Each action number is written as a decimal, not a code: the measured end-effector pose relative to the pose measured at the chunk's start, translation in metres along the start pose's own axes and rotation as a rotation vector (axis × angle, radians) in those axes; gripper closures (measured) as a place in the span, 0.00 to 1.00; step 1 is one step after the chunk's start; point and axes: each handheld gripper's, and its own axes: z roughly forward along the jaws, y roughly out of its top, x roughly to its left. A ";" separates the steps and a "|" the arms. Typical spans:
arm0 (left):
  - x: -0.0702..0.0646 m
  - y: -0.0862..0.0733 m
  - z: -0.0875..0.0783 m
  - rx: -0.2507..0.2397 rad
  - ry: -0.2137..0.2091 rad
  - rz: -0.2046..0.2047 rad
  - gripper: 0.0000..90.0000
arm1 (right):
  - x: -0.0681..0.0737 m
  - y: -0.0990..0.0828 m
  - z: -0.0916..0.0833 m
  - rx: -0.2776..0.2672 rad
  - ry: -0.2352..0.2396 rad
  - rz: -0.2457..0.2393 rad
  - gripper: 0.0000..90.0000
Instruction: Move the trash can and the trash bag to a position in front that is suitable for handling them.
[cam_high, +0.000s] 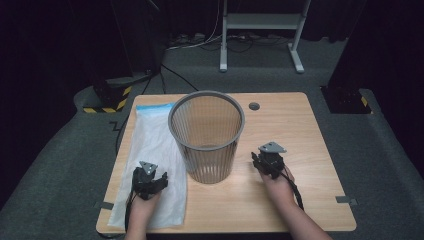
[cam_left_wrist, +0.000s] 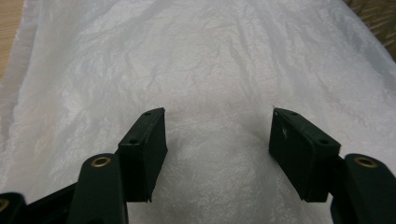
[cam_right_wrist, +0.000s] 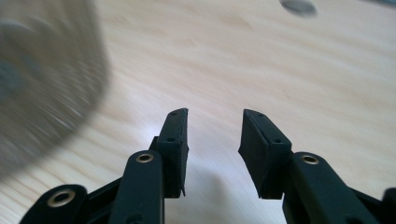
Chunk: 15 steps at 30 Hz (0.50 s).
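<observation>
While the left gripper (cam_high: 150, 181) hovers over the near end of the plastic bag (cam_high: 152, 150), its fingers (cam_left_wrist: 144, 149) stand released — nothing between them. The bag lies flat on the tabletop (cam_high: 295, 150), its long axis running away from the person, just left of the mesh bin (cam_high: 207, 135). On the bin's other side the right gripper (cam_high: 267, 164) is also released, over bare wood, farther from the bag — open room all round it.
</observation>
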 end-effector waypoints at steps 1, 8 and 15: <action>-0.001 0.000 0.000 -0.002 -0.005 0.009 0.40 | -0.004 -0.003 -0.001 0.012 -0.007 0.003 0.68; 0.002 -0.004 0.001 -0.029 -0.036 -0.009 0.38 | -0.031 -0.025 -0.012 0.079 -0.051 0.060 0.63; 0.007 -0.005 0.003 -0.023 -0.059 -0.058 0.31 | -0.049 -0.031 -0.021 0.144 -0.070 0.100 0.56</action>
